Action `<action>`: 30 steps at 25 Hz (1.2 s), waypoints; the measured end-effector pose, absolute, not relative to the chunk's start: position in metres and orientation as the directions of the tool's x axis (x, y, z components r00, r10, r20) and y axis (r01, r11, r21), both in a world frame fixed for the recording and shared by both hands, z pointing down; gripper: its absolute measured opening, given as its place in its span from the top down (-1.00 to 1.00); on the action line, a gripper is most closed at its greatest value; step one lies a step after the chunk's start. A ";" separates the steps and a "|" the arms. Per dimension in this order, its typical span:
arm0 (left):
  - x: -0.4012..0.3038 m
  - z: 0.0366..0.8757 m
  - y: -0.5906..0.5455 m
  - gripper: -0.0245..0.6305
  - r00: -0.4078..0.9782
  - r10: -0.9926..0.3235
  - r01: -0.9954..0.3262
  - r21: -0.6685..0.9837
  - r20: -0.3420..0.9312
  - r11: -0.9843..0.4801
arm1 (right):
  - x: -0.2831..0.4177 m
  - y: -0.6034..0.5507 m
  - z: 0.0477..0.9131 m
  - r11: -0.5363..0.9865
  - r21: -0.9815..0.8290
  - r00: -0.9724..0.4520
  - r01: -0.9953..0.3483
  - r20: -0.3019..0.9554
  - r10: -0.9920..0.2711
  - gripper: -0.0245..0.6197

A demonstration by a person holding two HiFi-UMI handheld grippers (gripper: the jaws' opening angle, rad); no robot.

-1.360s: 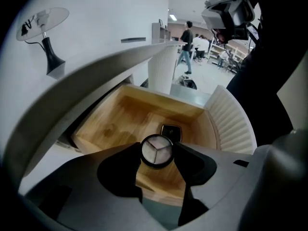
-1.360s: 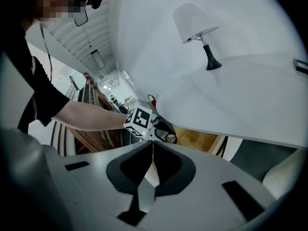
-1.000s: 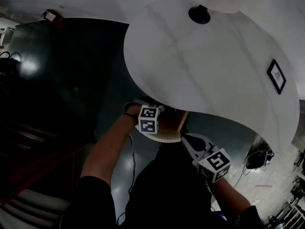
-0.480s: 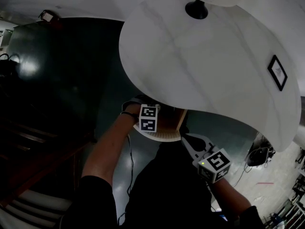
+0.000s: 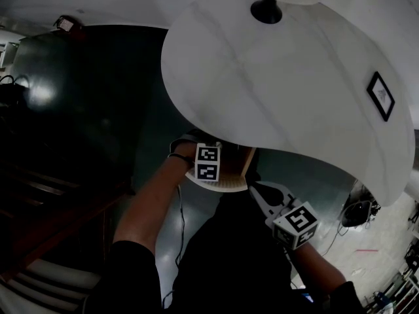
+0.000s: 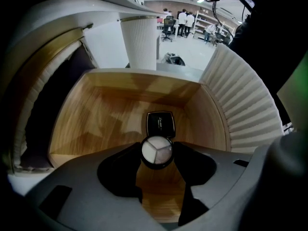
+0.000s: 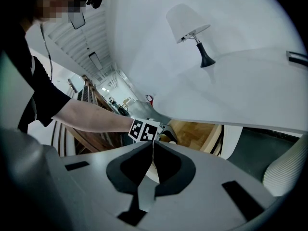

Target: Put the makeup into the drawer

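Note:
A round black compact (image 6: 156, 151) with three pale powder sections sits between the jaws of my left gripper (image 6: 157, 154), which is shut on it and points steeply down into the open wooden drawer (image 6: 106, 114). On the drawer floor just beyond lies a flat black rectangular makeup case (image 6: 160, 123). In the head view the left gripper's marker cube (image 5: 208, 163) hangs over the drawer (image 5: 230, 180) under the table's edge. My right gripper (image 7: 153, 147) is shut and empty; it is held back to the right of the drawer (image 7: 193, 128), near my body (image 5: 260, 197).
The white round tabletop (image 5: 281, 97) overhangs the drawer and carries a lamp with a black base (image 5: 266, 10) and a small picture frame (image 5: 381, 95). The drawer's ribbed white front (image 6: 245, 105) curves along the right. Dark floor and a wooden bench (image 5: 46, 195) lie left.
The left gripper has tilted a little over the drawer, its cube shifting slightly right, with the round compact still in it. The right gripper has not moved.

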State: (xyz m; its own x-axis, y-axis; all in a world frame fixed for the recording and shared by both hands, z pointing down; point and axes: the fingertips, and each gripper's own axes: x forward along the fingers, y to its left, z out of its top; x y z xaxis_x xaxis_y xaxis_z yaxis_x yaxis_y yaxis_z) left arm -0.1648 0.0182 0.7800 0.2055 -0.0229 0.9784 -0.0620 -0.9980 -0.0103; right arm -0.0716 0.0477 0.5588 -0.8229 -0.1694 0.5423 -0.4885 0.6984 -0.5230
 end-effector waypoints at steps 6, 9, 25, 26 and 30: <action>-0.139 0.777 0.023 0.24 0.234 0.003 -0.019 0.008 0.972 -1.000 | -0.065 0.048 0.558 0.695 -0.524 -0.824 -0.493 0.538 -0.178 0.87; -0.127 0.782 0.030 0.24 0.225 0.030 0.018 0.026 0.974 -0.999 | -0.060 0.048 0.559 0.688 -0.526 -0.822 -0.500 0.538 -0.186 0.87; -0.130 0.812 0.029 0.23 0.205 0.067 -0.154 0.099 0.976 -0.983 | -0.040 0.048 0.568 0.664 -0.534 -0.812 -0.524 0.549 -0.199 0.87; -0.131 0.814 0.028 0.24 0.197 0.067 -0.158 0.099 0.978 -0.982 | -0.040 0.048 0.569 0.666 -0.533 -0.812 -0.522 0.549 -0.197 0.87; -0.136 0.819 0.028 0.23 0.170 0.076 -0.164 0.104 0.983 -0.981 | -0.041 0.046 0.571 0.666 -0.535 -0.814 -0.520 0.548 -0.195 0.87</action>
